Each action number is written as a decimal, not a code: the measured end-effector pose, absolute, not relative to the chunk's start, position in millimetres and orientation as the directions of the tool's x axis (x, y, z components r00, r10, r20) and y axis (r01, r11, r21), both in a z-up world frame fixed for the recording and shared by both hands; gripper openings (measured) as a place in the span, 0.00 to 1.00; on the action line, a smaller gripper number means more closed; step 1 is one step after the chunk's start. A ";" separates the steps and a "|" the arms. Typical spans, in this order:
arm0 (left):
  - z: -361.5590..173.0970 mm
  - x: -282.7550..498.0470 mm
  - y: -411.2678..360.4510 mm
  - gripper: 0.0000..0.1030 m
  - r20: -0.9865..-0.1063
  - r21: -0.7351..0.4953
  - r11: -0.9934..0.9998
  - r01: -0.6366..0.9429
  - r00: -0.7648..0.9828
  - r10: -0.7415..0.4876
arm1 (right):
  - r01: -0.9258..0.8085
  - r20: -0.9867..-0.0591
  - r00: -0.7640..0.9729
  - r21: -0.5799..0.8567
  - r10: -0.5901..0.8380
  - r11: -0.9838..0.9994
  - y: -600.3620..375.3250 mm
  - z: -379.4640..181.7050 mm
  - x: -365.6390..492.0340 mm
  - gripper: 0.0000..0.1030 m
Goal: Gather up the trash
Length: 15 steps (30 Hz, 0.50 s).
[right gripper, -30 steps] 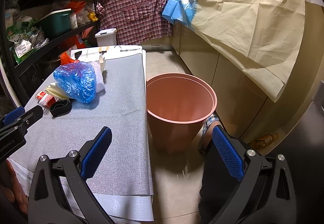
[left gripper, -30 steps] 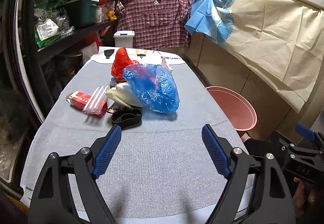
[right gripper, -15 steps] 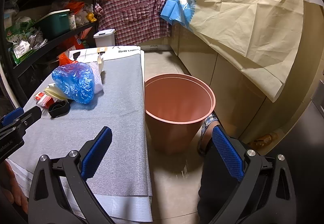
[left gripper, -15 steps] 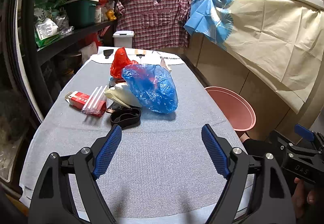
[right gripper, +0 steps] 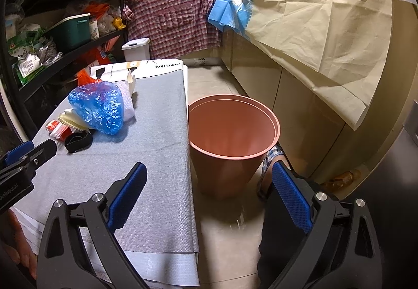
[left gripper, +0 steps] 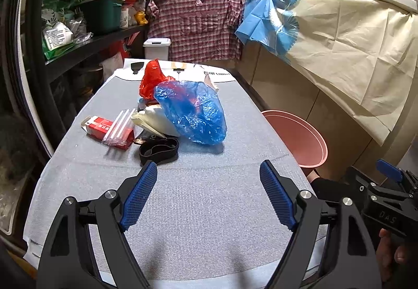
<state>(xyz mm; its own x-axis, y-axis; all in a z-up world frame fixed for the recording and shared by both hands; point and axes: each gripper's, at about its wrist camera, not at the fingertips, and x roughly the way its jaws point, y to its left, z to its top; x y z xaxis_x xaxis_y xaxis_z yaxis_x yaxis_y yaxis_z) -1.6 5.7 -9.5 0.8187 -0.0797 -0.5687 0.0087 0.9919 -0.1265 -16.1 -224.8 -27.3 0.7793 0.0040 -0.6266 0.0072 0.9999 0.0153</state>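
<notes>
A heap of trash lies mid-table: a crumpled blue plastic bag (left gripper: 193,111) (right gripper: 100,106), a red plastic bag (left gripper: 150,78) behind it, a cream wrapper (left gripper: 154,119), a red carton (left gripper: 100,126) with white straws (left gripper: 120,126) across it, and a black band (left gripper: 159,150) (right gripper: 78,141) nearest me. My left gripper (left gripper: 209,179) hovers open over the grey table cover (left gripper: 209,210), short of the band, nothing between its blue pads. My right gripper (right gripper: 209,184) is open too, straddling the table's right edge, with the pink bin (right gripper: 232,129) (left gripper: 297,137) on the floor just ahead.
A black shelf rack (left gripper: 86,40) full of goods lines the table's left side. Cabinets draped with a cream sheet (left gripper: 339,53) run along the right. A plaid shirt (left gripper: 198,24) and a small white bin (left gripper: 156,49) sit at the far end. A slippered foot (right gripper: 271,158) stands behind the pink bin.
</notes>
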 end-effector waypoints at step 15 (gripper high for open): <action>14.0 -1.8 5.3 0.76 -0.520 -0.165 0.986 0.025 0.847 -0.109 | 0.009 -0.617 0.787 0.008 -0.002 1.000 -220.4 18.5 -20.7 0.91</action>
